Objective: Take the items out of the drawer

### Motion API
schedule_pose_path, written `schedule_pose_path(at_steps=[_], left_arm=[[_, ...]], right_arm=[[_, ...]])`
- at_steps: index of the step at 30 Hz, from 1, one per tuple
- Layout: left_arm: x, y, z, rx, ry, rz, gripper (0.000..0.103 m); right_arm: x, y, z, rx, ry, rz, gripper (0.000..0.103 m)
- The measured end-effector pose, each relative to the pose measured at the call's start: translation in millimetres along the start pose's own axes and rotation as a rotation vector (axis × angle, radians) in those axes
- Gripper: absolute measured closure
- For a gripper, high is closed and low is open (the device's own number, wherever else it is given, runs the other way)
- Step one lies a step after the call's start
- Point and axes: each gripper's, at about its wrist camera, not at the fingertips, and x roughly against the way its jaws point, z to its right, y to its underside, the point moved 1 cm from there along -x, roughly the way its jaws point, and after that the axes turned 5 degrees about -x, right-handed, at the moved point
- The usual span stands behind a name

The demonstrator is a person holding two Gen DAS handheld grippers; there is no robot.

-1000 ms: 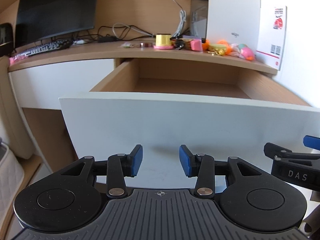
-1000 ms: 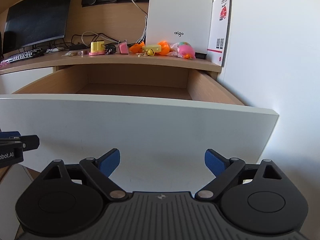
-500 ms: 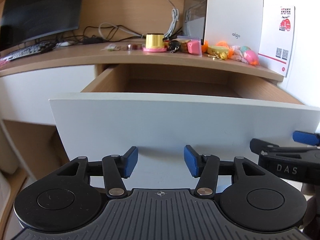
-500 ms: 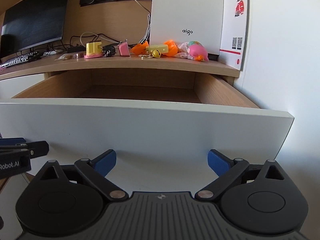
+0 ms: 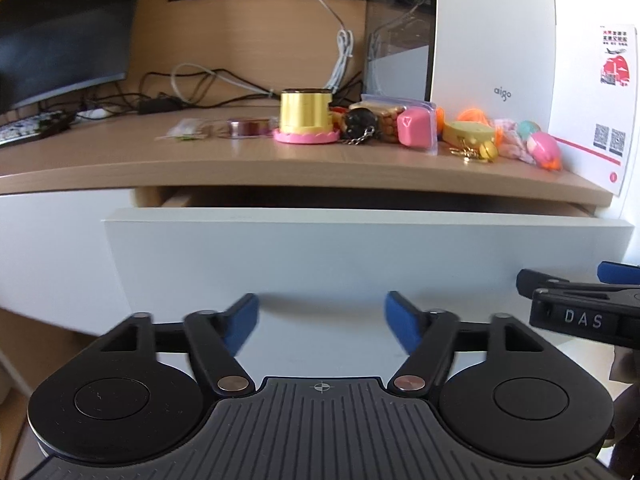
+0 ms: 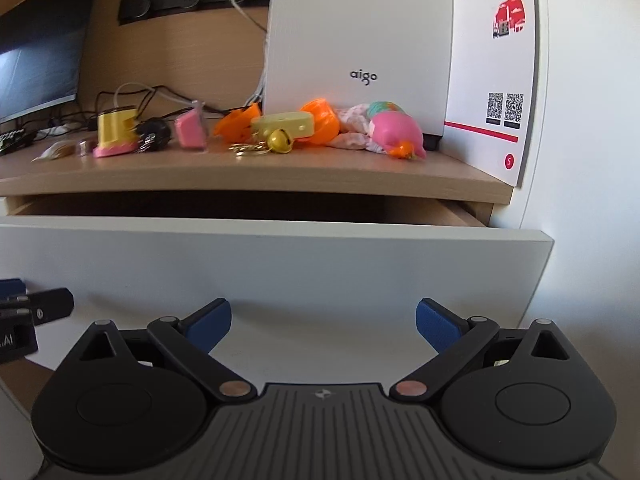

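Both tools face the flat white drawer front [image 5: 360, 256], straight ahead and close, its long axis running left to right across both views. Left tool [image 5: 320, 316]: blue pads spread wide, nothing between them, aimed near the middle of the panel. Right tool [image 6: 323, 322]: likewise wide and empty, aimed toward the panel's right half, with the right end of the panel [image 6: 536, 272] not far off. The two sit side by side at about the same height; neither is clearly the nearer. Contact with the panel cannot be told from either view.

The drawer stands only partly out: a narrow dark gap shows between the panel's top edge and the underside of the light wood bench [image 5: 280, 168]. Its interior is hidden from this low angle.

The task's things appear to lie already on the bench, above and beyond the tools: gold cylinder on a pink frilled base [image 5: 306, 118], pink plastic case [image 5: 416, 126], yellow box with a brass bell [image 6: 280, 130], orange pieces [image 6: 320, 118], pink soft toy [image 6: 394, 132]. Judgement: removal looks done.

Room: white computer tower [image 6: 356, 40] far right, dark monitor [image 5: 60, 28] far left, cables behind, white wall right.
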Motion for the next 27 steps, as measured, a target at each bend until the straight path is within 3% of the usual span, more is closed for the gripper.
schedule_pose_path(at_steps=[4,7,20,27], left_arm=[[-17.7,-8.2,1.7,0.019,0.02,0.003,0.008],[-29.1,-12.4,6.7,0.019,0.011,0.003,0.003],[-47.3,-19.6,14.6,0.011,-0.035,-0.012,0.0],[-23.9,-16.1,5.9,0.034,-0.074,-0.047,0.0]], right_arm=[[-19.0,-12.5,9.5,-0.016,0.031,0.006,0.005],[-32.1,-17.2,13.0,-0.006,0.019,-0.009,0.005],[-56.3,-23.2,12.9,0.021,0.03,-0.017,0.0],[-41.8,-22.8,21.7,-0.058,-0.004,-0.083,0.001]])
